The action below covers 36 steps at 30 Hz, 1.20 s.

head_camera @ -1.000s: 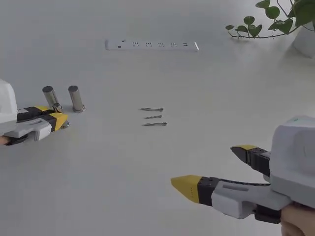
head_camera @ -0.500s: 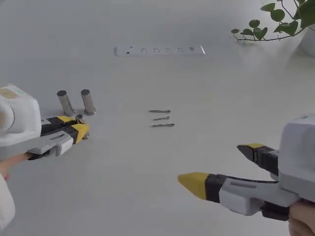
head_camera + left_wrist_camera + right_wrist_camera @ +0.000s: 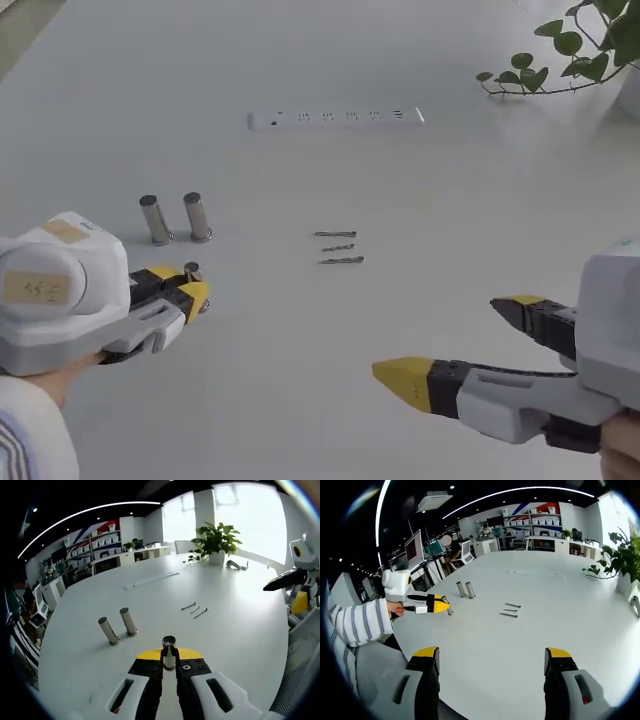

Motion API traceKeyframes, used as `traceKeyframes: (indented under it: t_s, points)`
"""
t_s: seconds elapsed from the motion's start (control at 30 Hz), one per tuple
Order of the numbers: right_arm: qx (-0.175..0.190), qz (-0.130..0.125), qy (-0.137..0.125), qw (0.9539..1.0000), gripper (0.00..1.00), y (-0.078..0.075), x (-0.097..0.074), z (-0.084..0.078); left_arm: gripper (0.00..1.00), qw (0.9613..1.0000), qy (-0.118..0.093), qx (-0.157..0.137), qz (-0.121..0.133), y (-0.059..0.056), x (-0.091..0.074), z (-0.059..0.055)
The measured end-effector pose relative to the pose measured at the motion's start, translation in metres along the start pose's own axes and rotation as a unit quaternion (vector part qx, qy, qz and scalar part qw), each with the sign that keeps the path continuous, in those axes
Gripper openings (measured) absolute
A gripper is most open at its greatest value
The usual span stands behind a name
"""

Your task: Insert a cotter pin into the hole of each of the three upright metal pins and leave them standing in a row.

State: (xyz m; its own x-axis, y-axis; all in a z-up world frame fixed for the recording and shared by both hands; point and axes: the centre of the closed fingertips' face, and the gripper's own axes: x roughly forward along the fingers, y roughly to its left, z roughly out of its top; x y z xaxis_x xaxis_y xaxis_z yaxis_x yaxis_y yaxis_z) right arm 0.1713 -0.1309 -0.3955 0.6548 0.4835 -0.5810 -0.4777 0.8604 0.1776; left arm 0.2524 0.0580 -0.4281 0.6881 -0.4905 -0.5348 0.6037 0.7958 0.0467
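Left gripper fingers clenched on one pin (other two pins stand just beyond); right gripper fingers released.

I seem to be in an open-plan office-cum-lab: a large white table, a monitor at upper left, shelves of boxes along the top, an office chair and a potted plant.

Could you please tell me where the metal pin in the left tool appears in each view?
Head view: metal pin lower left, in the left tool's tips.
Left gripper view: pin bottom centre, clamped.
Right gripper view: pin left of centre, at that tool's tip.
Shared landmark: three cotter pins.
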Motion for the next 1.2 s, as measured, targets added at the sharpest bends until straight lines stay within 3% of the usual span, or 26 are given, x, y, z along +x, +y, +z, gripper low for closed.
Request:
traceKeyframes:
  t_s: [0.2, 0.37, 0.63, 1.0, 1.2]
  points:
    - [-0.005, 0.002, -0.002, 1.0, 0.85, 0.001, -0.004, -0.001, 0.05, 0.9998, -0.006, 0.008, -0.018, -0.015, 0.001, 0.003]
    - [-0.005, 0.002, -0.003, 1.0, 0.85, 0.002, -0.006, -0.002, 0.05, 0.9991, 0.001, 0.024, -0.034, -0.03, 0.006, -0.002]
    - [-0.006, 0.005, -0.002, 1.0, 0.85, 0.003, -0.008, -0.004, 0.05, 0.9982, 0.005, 0.033, -0.05, -0.043, 0.015, -0.004]
    - [0.0, -0.003, -0.005, 1.0, 0.85, -0.002, -0.012, -0.005, 0.05, 0.9985, 0.01, 0.027, -0.048, -0.048, 0.027, -0.004]
    - [0.002, -0.002, -0.003, 1.0, 0.85, -0.003, -0.012, -0.007, 0.05, 0.9993, 0.011, 0.018, -0.032, -0.046, 0.03, -0.005]
